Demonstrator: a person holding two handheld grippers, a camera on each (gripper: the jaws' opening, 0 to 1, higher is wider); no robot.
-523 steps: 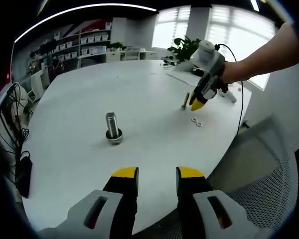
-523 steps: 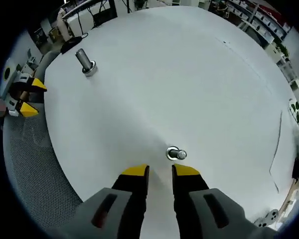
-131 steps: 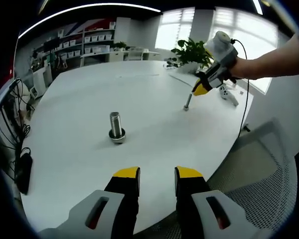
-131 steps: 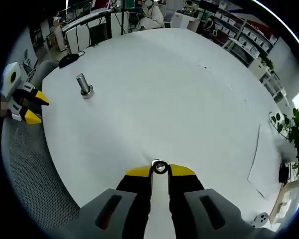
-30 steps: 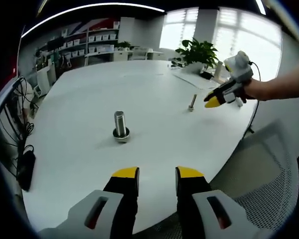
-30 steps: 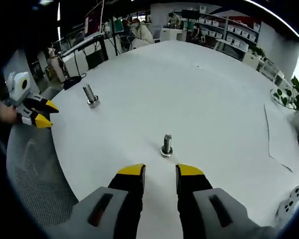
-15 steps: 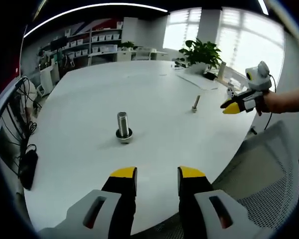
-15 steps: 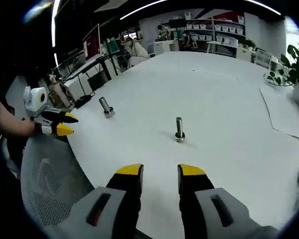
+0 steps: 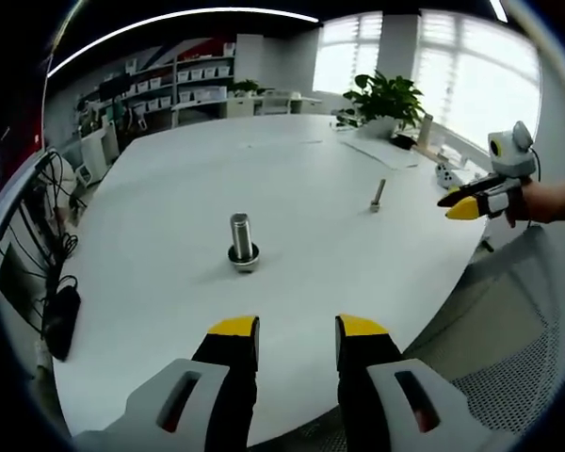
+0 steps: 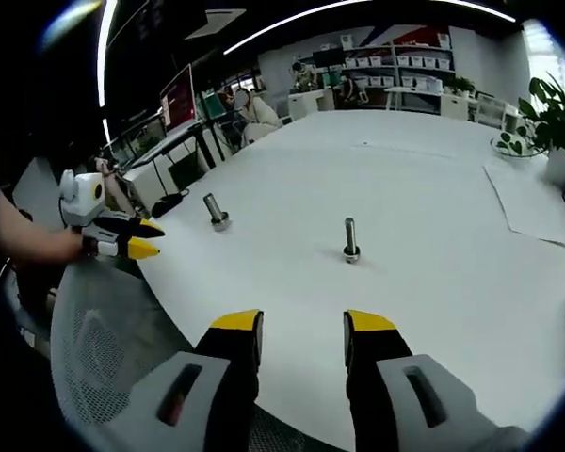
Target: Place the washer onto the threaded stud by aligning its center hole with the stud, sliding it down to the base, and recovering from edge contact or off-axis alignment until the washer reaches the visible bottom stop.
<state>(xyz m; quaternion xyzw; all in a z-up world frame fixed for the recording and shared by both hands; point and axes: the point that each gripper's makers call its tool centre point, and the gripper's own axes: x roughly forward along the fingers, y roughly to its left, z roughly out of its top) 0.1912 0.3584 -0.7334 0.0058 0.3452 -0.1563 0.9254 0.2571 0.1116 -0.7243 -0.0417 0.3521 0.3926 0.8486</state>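
A slim threaded stud (image 10: pixel 350 239) stands upright on the white round table (image 10: pixel 433 282), with a washer (image 10: pixel 351 253) around its base. In the left gripper view the same stud (image 9: pixel 378 195) is small and far right. A thicker bolt (image 9: pixel 242 242) stands nearer the left gripper, also seen as the bolt (image 10: pixel 215 211) in the right gripper view. My right gripper (image 10: pixel 303 322) is open and empty, back from the stud by the table edge; it appears as the right gripper (image 9: pixel 461 207) held by a hand. My left gripper (image 9: pixel 298 328) is open and empty, seen too as the left gripper (image 10: pixel 149 239).
A grey mesh chair (image 9: pixel 508 330) sits off the table edge, seen also as the chair (image 10: pixel 104 367). A potted plant (image 9: pixel 386 94) and a paper sheet (image 10: pixel 532 212) are at the far side. Black cables (image 9: pixel 61 315) lie by the left rim.
The right gripper has let go of the washer, which now rests at the stud's base, and has drawn back past the table edge with its jaws open. The left gripper stays open.
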